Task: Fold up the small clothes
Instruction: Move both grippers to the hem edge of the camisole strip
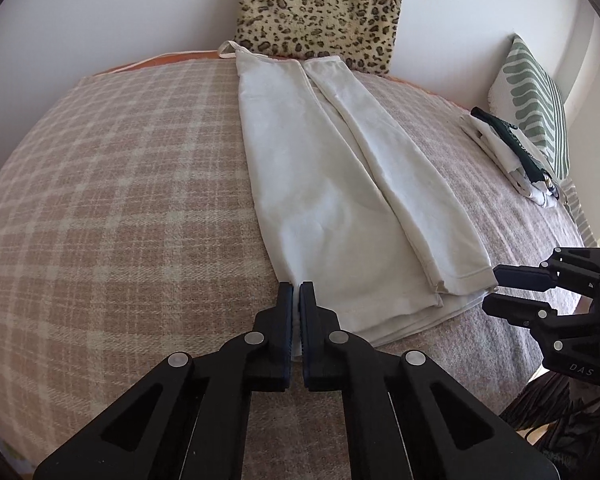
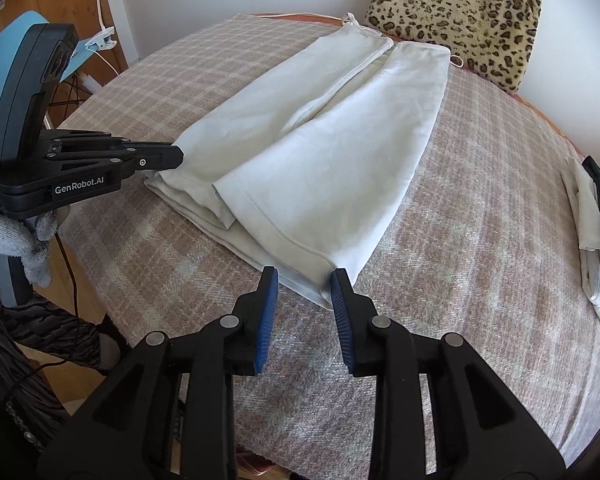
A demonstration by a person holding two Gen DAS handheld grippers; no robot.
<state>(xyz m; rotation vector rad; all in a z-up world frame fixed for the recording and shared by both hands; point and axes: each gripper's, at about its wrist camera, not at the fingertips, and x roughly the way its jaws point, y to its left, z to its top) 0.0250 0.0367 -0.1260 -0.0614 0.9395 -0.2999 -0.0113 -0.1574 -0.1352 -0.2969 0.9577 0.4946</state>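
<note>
A white garment [image 1: 340, 184] lies lengthwise on the plaid blanket [image 1: 120, 200], both long sides folded in toward its middle. My left gripper [image 1: 297, 292] is shut on the garment's near left corner. In the right wrist view the garment [image 2: 320, 152] shows the same fold, and the left gripper [image 2: 176, 156] pinches its left hem corner. My right gripper [image 2: 304, 280] is open, its fingers straddling the near right hem corner, jaws apart. It also shows in the left wrist view [image 1: 496, 288], open at the garment's right hem.
A leopard-print cushion [image 1: 320, 12] leans on the wall behind the garment. A stack of folded clothes [image 1: 508, 152] lies at the right, beside a green-striped pillow [image 1: 536, 108]. The blanket's near edge [image 2: 260, 440] drops off below my grippers. A blue chair [image 2: 16, 48] stands left.
</note>
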